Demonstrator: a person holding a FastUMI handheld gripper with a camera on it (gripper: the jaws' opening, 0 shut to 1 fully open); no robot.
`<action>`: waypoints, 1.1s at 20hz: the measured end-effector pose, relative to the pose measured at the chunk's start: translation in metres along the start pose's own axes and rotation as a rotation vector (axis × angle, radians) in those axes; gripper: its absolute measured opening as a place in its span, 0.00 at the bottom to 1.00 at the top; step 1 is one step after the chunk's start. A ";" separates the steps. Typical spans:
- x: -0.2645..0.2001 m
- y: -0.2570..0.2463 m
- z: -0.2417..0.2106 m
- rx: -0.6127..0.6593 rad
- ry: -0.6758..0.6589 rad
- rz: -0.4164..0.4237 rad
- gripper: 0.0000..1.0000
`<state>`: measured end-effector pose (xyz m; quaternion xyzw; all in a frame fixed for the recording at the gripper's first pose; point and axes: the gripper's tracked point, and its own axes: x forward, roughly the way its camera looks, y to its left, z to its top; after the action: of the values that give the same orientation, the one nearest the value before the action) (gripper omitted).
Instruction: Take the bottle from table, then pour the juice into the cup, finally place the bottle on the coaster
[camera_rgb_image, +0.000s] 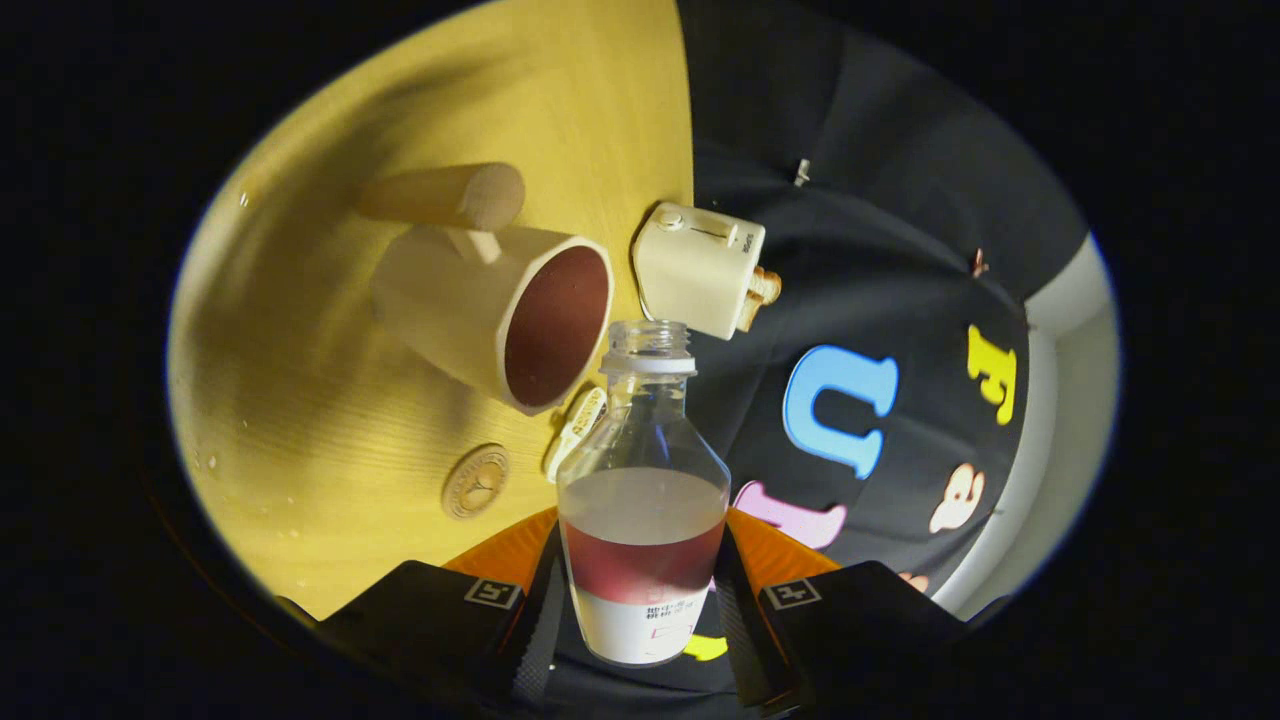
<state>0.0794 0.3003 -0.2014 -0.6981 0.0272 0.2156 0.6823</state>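
Bottle, uncapped, clamped in the hand-held gripper, mouth beside the cup, seemingly tilted.

I see a wooden table with a light, grainy top. A small cream toaster sits at the table's edge, with toast poking out of its slots. I can make out a dial and a slider on its side. A small flat oval thing lies on the table, and I cannot tell what it is. Tiny drops dot the wood.
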 end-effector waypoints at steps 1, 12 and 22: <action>-0.002 0.001 -0.002 0.059 0.014 0.002 0.73; -0.008 0.030 -0.007 0.989 0.059 0.135 0.74; -0.015 -0.044 -0.014 1.766 -0.218 0.130 0.74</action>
<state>0.0841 0.2857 -0.1555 0.1092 0.1578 0.2193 0.9566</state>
